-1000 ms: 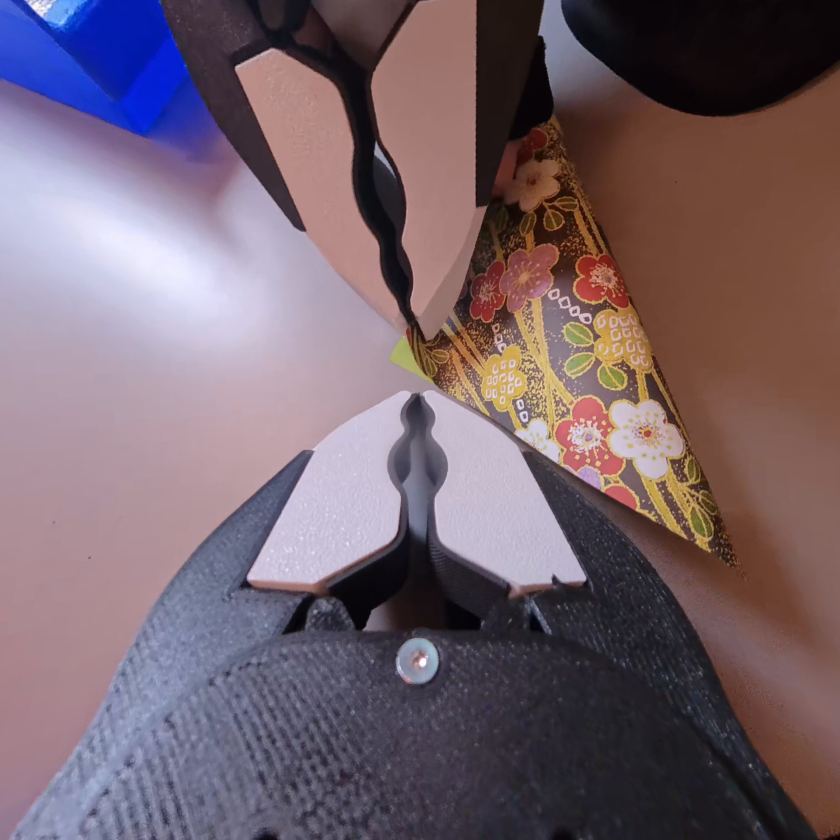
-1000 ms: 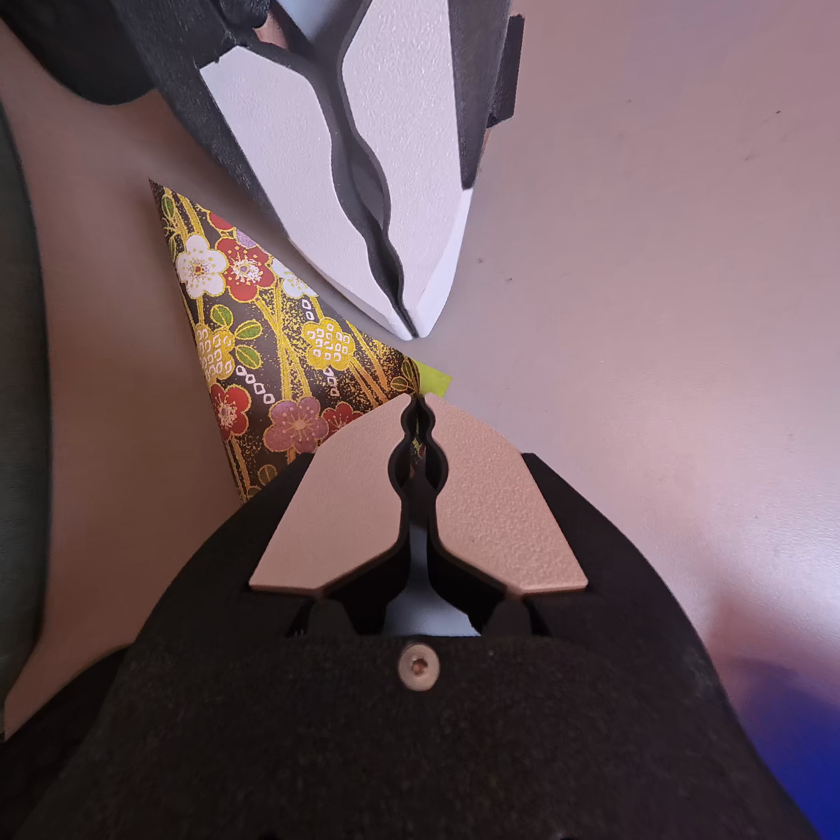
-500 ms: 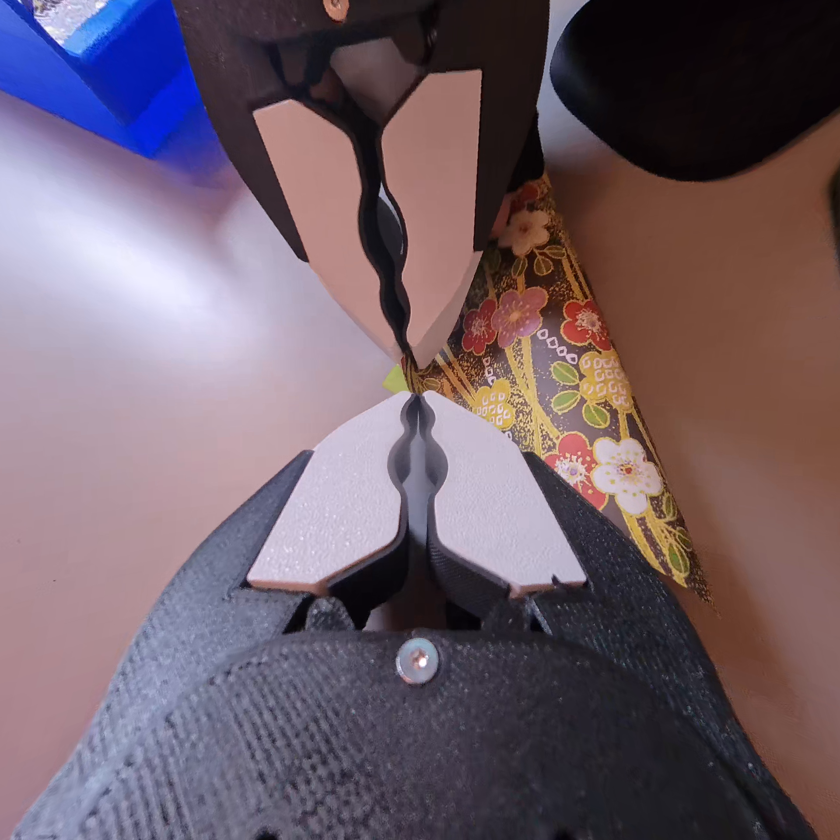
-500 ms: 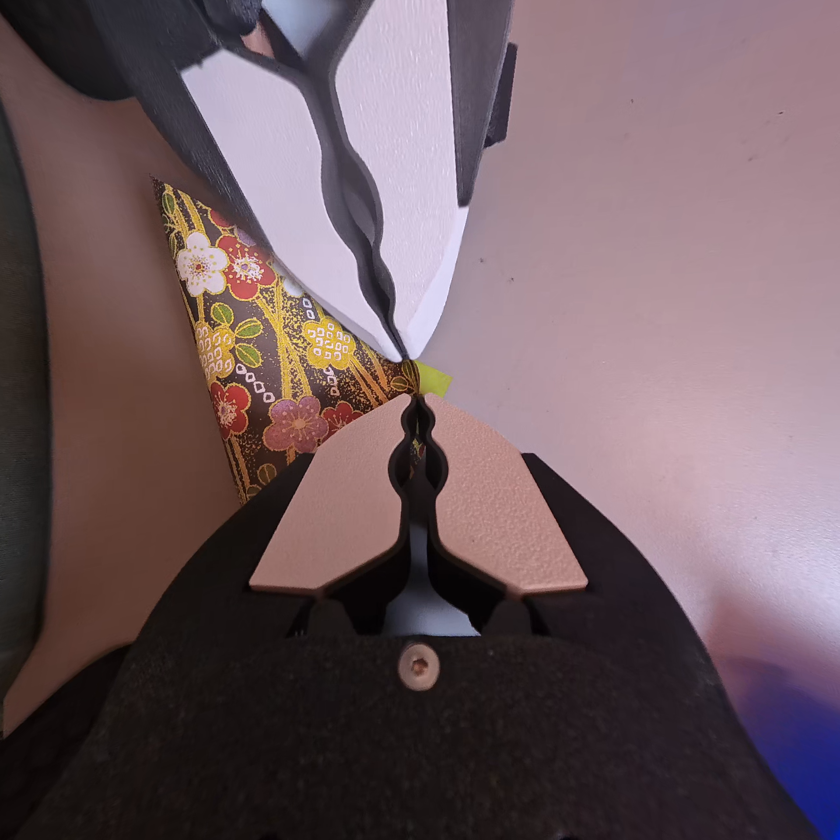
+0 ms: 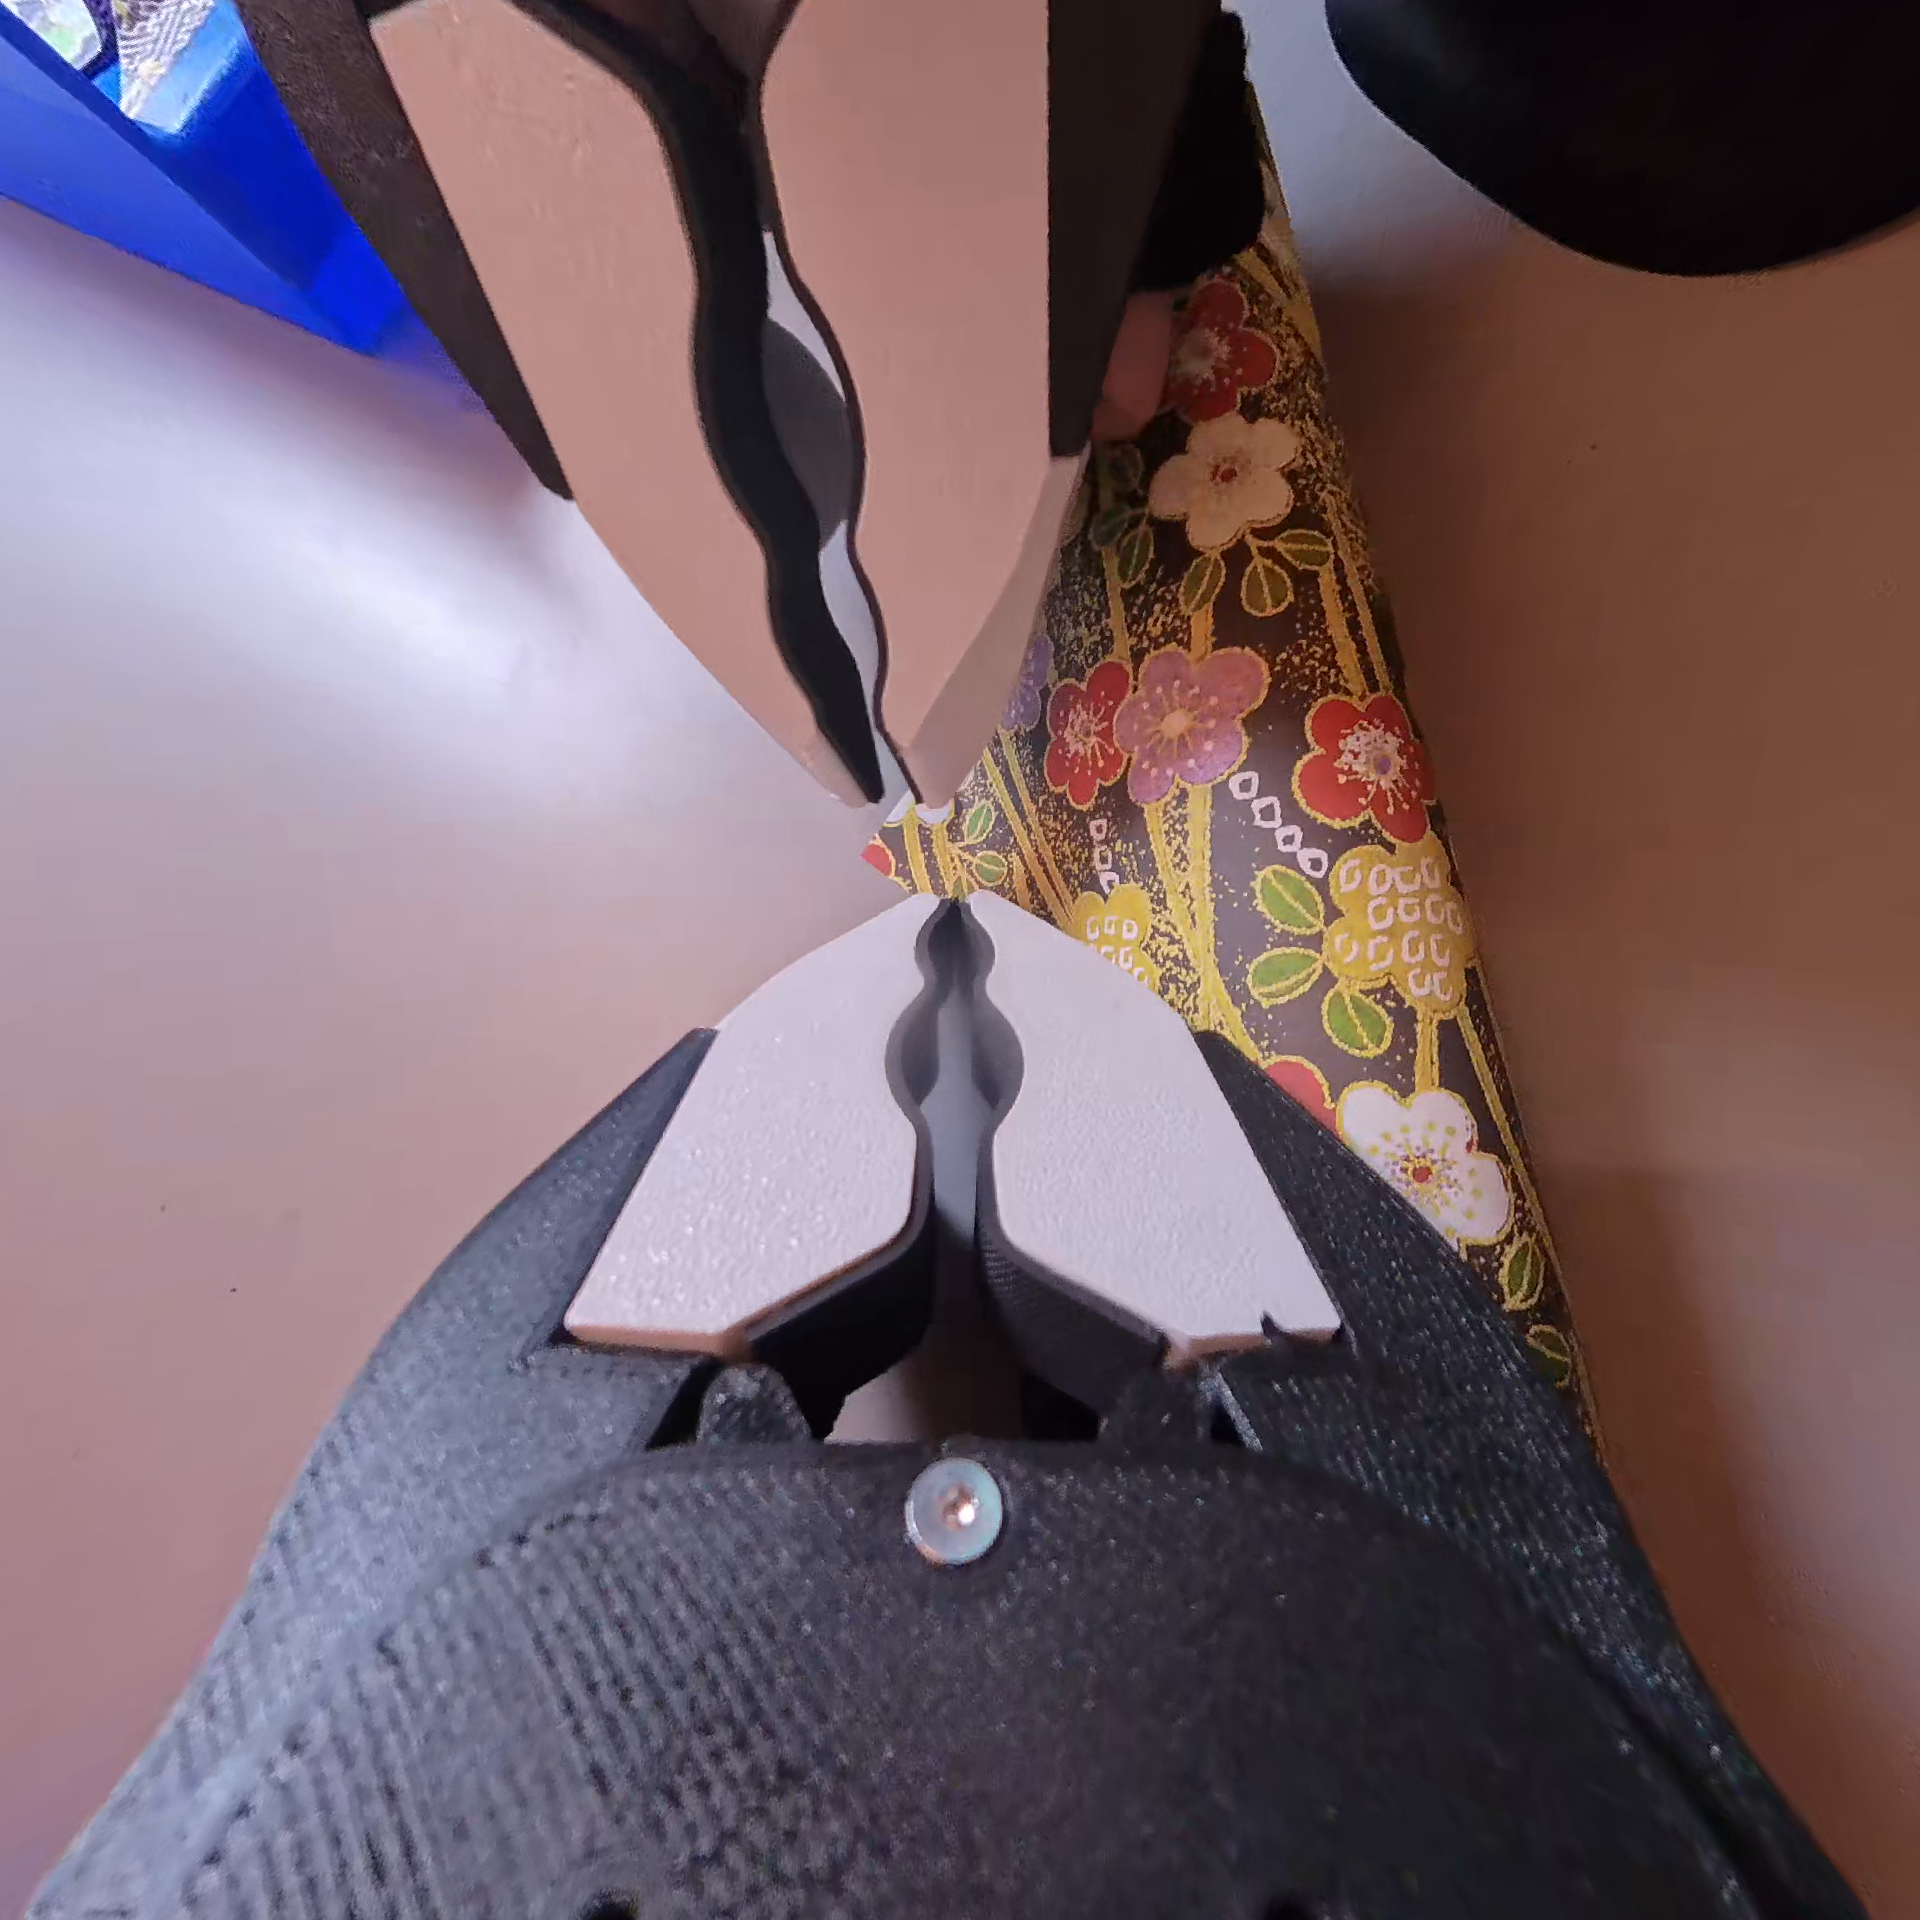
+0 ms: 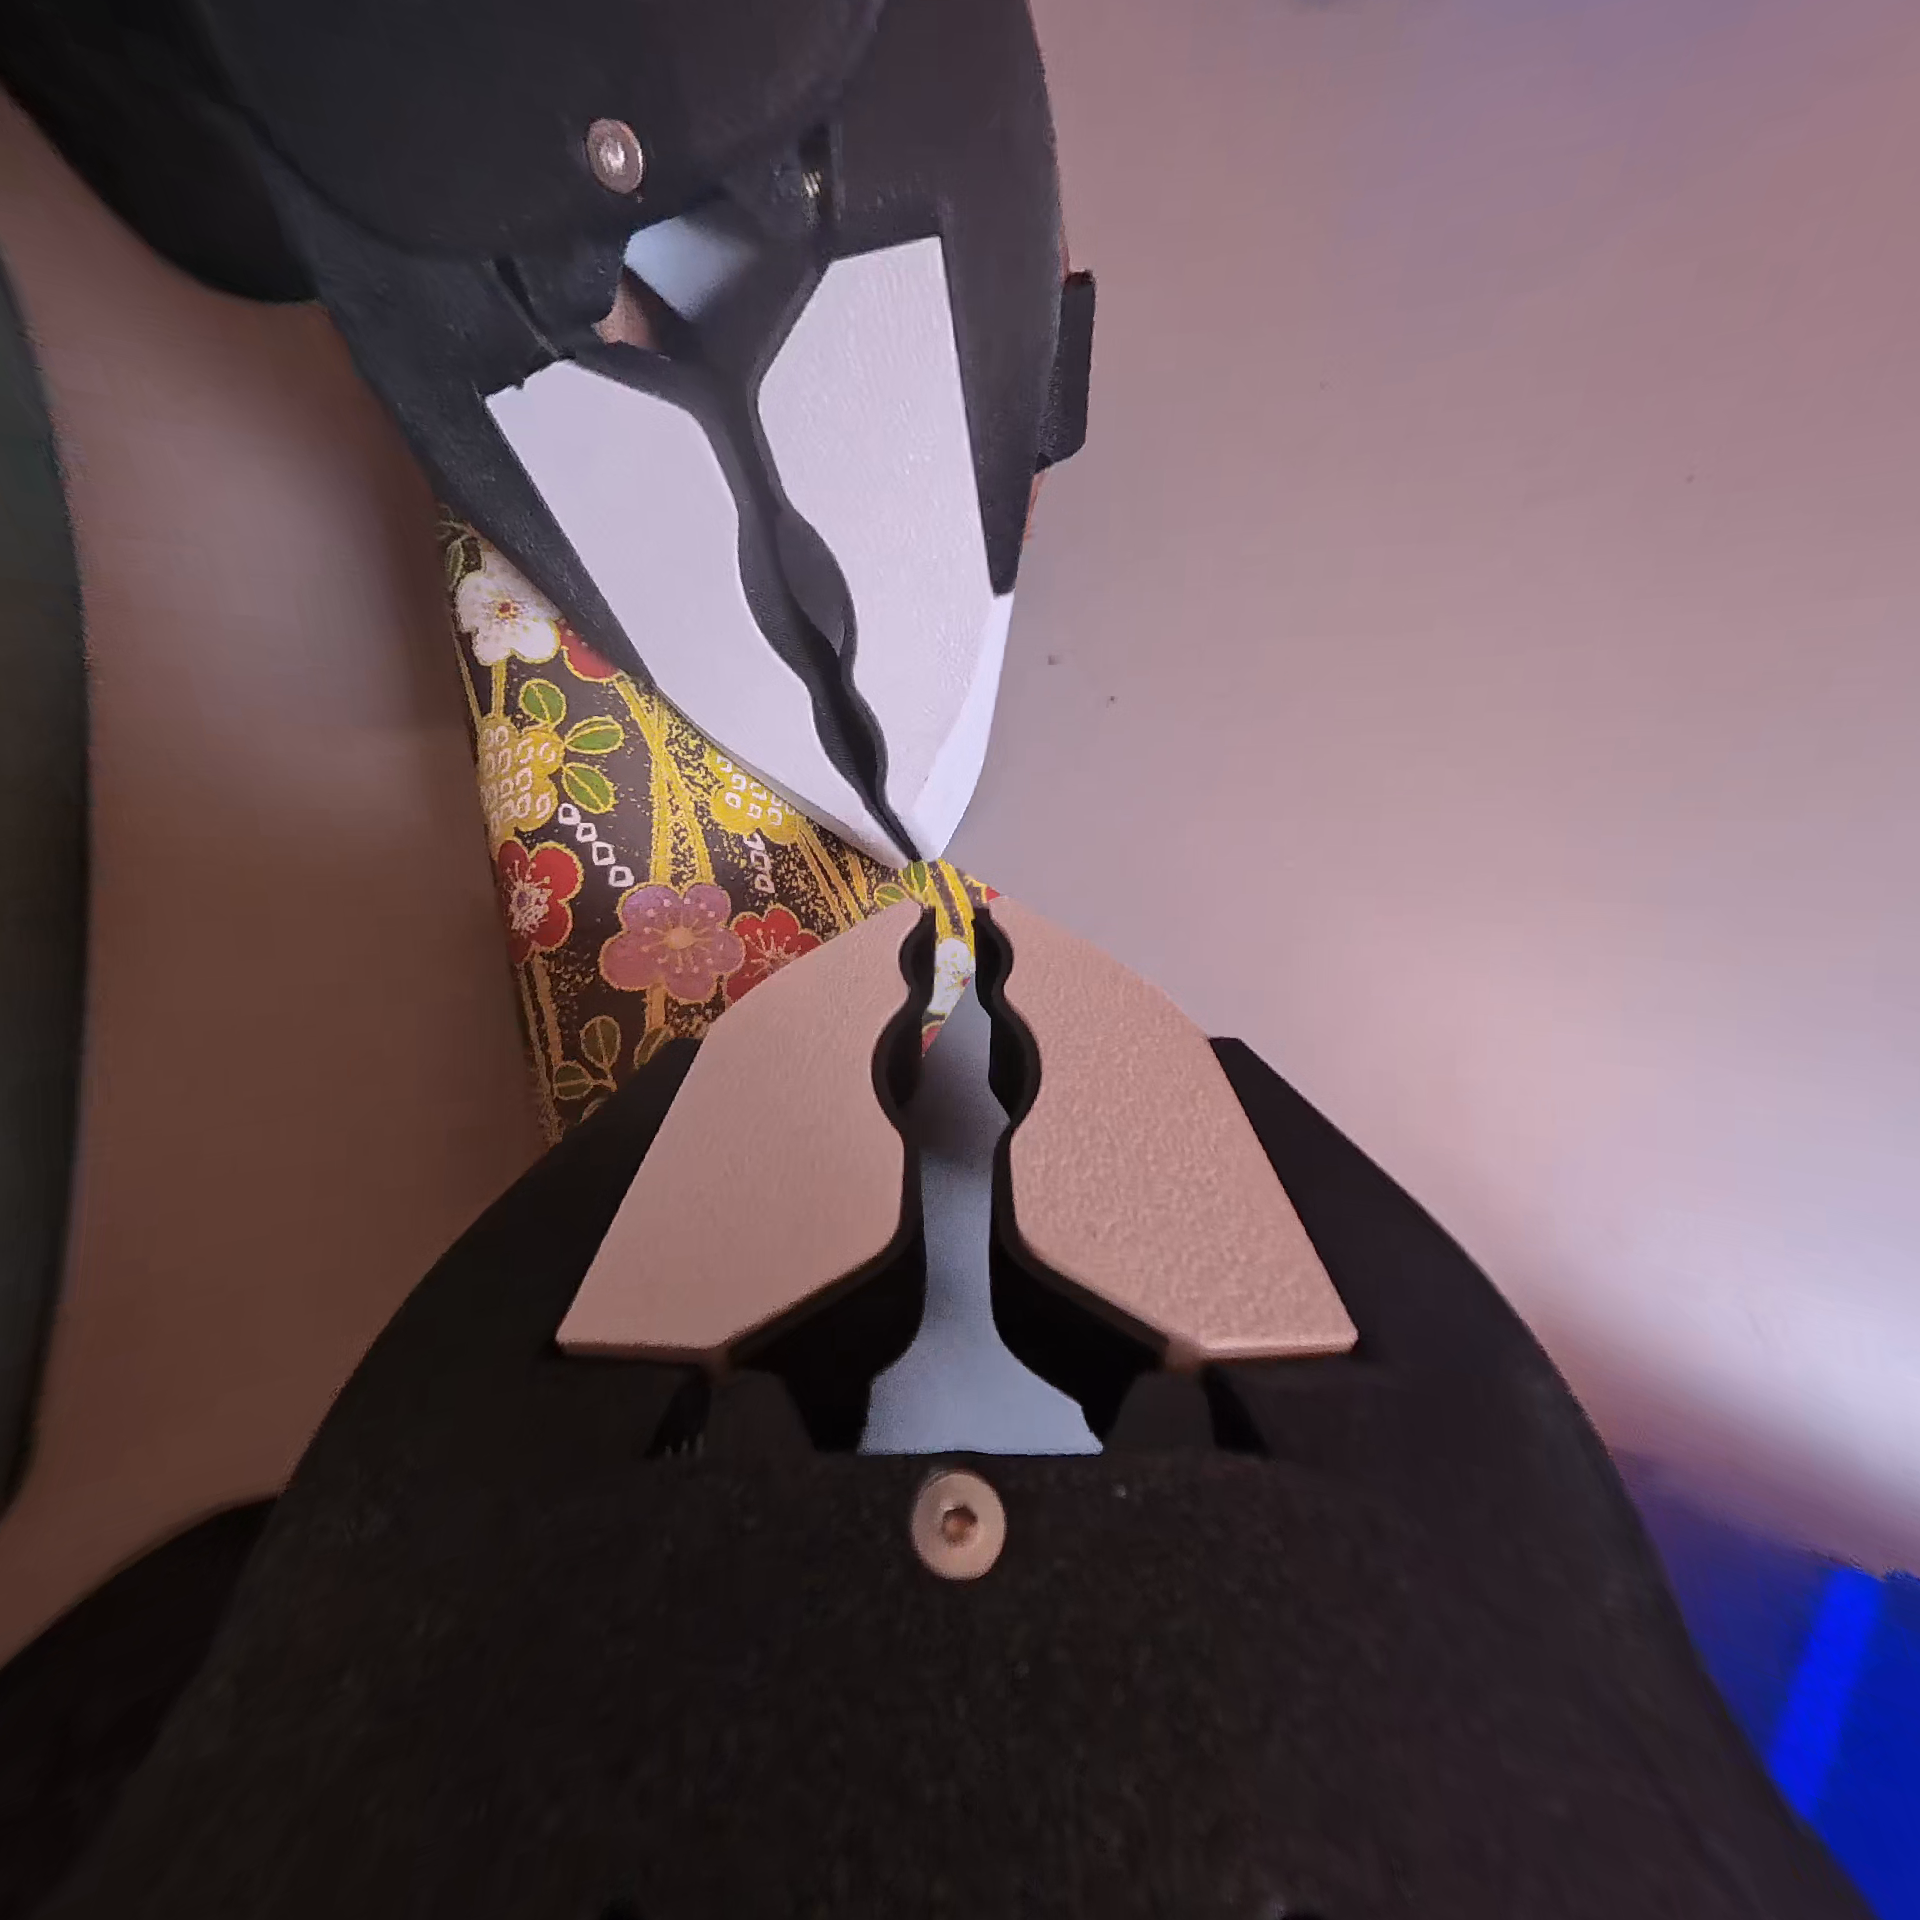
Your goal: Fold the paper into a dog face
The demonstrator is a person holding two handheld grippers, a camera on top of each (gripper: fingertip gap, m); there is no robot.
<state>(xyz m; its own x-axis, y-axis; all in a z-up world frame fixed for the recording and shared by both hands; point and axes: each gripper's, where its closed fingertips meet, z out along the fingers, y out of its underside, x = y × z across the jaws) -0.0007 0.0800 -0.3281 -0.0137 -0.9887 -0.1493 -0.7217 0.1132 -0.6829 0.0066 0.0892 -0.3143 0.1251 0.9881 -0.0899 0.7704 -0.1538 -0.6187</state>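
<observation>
On the table [image 5: 312,935], the folded flowered paper [image 5: 1278,831] lies flat. At its corner, the left gripper [image 5: 951,906] is clenched empty, likely pinning it, while the right gripper [image 6: 948,914], slightly parted, straddles the tip, probably to fold it.

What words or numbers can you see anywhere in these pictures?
None: no words, numbers or signs show in either view.
The paper bears only flowers, leaves and gold lines.
The left gripper and right gripper have plain fingers.
The table is bare of marks.
The blue box shows no label.
</observation>
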